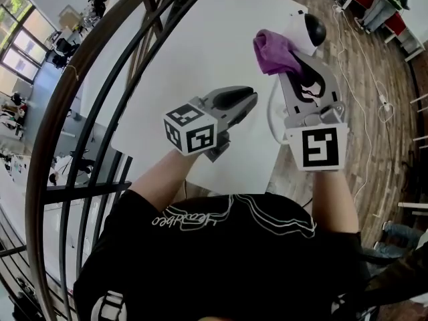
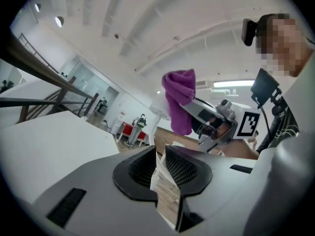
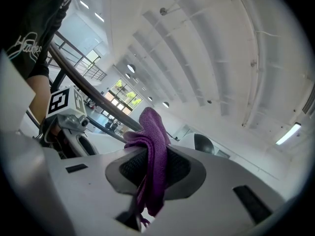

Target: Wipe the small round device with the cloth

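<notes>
- The right gripper [image 1: 294, 65] is clamped on the cloth [image 1: 274, 51]. A purple fold protrudes past the jaw tips and appears meant to serve as the wiping pad.
- The small round device [image 1: 307, 29] stands at the far edge of the table [image 1: 200, 65], just beyond the cloth. Contact between them cannot be confirmed.
- The left gripper [image 1: 249, 100] has its jaws drawn almost together on nothing. It is held apart from the device, probably to leave the wiping path free.

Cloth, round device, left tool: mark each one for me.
cloth [image 1: 273, 51], head view, on the bunched purple fold.
round device [image 1: 315, 30], head view, on its black dome.
left tool [image 1: 255, 99], head view, midway between its fingertips.
</notes>
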Demonstrator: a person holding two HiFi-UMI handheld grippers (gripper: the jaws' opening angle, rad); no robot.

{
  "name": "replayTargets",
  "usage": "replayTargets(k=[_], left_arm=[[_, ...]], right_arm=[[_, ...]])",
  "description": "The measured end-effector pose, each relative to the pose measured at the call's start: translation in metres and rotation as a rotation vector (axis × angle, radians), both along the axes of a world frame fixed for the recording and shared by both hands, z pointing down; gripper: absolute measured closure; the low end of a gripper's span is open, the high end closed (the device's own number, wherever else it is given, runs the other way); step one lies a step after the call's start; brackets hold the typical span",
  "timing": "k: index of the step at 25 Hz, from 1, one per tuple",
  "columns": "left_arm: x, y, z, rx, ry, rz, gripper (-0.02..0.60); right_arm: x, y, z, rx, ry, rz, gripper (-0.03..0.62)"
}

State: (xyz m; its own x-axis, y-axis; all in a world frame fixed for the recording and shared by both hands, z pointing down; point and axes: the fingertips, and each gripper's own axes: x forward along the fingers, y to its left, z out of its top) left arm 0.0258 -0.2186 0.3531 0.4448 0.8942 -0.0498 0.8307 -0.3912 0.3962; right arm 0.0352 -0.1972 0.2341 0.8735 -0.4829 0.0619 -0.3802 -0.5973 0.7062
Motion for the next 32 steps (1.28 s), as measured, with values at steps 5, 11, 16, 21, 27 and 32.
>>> replayTargets(k=[5, 11, 16, 21, 27, 32], left_arm=[[-0.011, -0.033, -0.017, -0.055, 0.005, -0.063, 0.549], [-0.031, -0.052, -0.036, -0.027, 0.039, -0.079, 0.572], [-0.06, -0.052, -0.057, 0.006, 0.082, -0.111, 0.572], [-0.116, -0.036, -0.067, 0.042, 0.131, -0.154, 0.572], [-0.184, -0.007, -0.075, 0.061, 0.147, -0.202, 0.572], [-0.26, 0.045, -0.079, 0.079, 0.141, -0.252, 0.572]], right_arm=[[0.0, 0.0, 0.016, 0.011, -0.042, -0.011, 0.528], [-0.008, -0.002, 0.031, 0.072, -0.147, -0.039, 0.528], [-0.038, 0.007, 0.03, 0.197, -0.258, -0.13, 0.528], [-0.098, 0.028, 0.035, 0.392, -0.394, -0.283, 0.527], [-0.175, 0.058, 0.05, 0.573, -0.57, -0.437, 0.527], [-0.253, 0.115, 0.057, 0.636, -0.633, -0.486, 0.527]])
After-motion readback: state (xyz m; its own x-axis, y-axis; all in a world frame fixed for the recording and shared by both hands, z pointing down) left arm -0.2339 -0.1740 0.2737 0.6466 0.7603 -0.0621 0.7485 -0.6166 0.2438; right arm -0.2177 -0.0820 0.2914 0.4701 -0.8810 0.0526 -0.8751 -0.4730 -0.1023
